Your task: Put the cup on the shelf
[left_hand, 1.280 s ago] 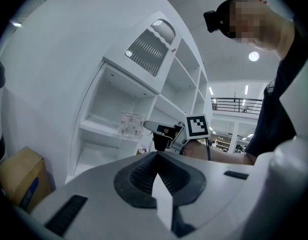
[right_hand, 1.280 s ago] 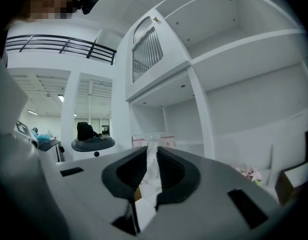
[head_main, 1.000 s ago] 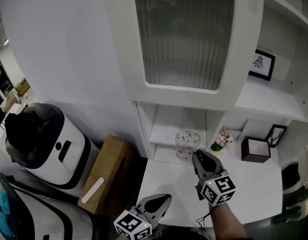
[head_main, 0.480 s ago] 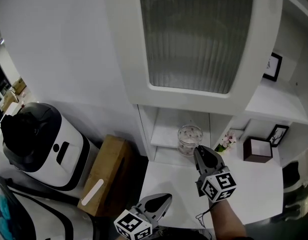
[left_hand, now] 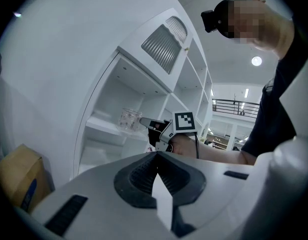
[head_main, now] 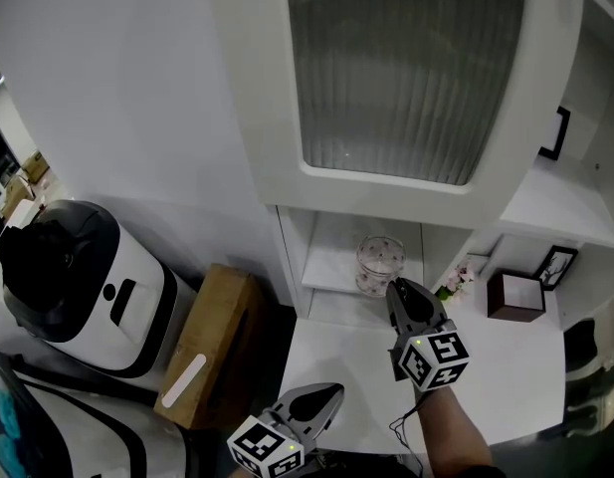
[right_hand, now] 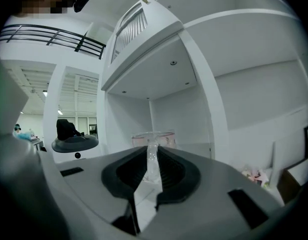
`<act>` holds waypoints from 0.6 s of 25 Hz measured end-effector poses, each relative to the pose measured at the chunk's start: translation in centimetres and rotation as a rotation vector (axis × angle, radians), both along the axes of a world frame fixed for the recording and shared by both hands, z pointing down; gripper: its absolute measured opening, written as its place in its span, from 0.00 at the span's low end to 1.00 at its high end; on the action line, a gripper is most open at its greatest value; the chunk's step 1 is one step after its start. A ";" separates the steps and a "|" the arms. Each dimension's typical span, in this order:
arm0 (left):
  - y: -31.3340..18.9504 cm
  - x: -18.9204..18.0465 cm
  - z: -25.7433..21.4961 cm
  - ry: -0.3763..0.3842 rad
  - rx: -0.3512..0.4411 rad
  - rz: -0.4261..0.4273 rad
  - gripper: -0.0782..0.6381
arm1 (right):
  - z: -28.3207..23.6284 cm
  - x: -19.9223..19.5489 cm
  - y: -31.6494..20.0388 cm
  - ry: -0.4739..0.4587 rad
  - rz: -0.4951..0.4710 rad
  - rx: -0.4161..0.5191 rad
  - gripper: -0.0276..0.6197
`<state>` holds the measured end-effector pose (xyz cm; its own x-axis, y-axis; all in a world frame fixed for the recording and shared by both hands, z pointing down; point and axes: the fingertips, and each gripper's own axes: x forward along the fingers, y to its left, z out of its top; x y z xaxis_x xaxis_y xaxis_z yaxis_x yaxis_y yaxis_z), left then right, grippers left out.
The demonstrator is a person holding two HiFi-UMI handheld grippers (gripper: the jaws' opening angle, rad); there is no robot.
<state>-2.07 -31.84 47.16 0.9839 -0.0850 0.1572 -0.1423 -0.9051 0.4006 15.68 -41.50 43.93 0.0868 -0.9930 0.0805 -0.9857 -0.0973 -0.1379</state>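
Observation:
The cup [head_main: 378, 264] is clear glass with small pink marks. It hangs at the open front of the low cubby, over the shelf board [head_main: 331, 267]. Whether its base touches the board I cannot tell. My right gripper [head_main: 397, 292] is shut on the cup's near wall, just below and in front of it. In the right gripper view the glass wall [right_hand: 153, 156] stands pinched between the jaws. The left gripper view shows the cup [left_hand: 129, 119] with the right gripper [left_hand: 144, 124] beside it. My left gripper [head_main: 331, 394] sits low near me, shut with nothing in it.
A white counter [head_main: 506, 386] lies under the shelves. Small pink flowers [head_main: 454, 282], a brown box [head_main: 512, 295] and a framed picture [head_main: 552, 264] stand to the cup's right. A ribbed-glass cabinet door [head_main: 406, 68] hangs above. A cardboard box [head_main: 212, 342] and a white machine [head_main: 78, 277] are at left.
The right gripper has carried the cup upward and forward, from over the counter into the cubby's opening. The left gripper has stayed where it was.

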 end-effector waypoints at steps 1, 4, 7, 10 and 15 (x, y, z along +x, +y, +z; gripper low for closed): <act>0.0 0.0 0.0 0.001 0.000 0.000 0.12 | 0.2 0.0 -0.3 0.002 0.002 -0.007 0.11; 0.1 -0.3 0.2 -0.002 -0.008 -0.003 0.12 | 0.6 0.0 -1.0 0.009 0.005 -0.030 0.11; 0.1 -0.5 0.4 -0.006 -0.013 -0.009 0.12 | 0.9 0.1 -1.7 0.009 0.006 -0.044 0.11; 0.3 -0.8 0.5 -0.008 -0.016 -0.012 0.12 | 1.2 0.0 -1.9 0.007 0.008 -0.050 0.11; 0.4 -1.2 0.5 -0.007 -0.015 -0.025 0.12 | 1.3 0.2 -2.3 0.010 0.009 -0.054 0.11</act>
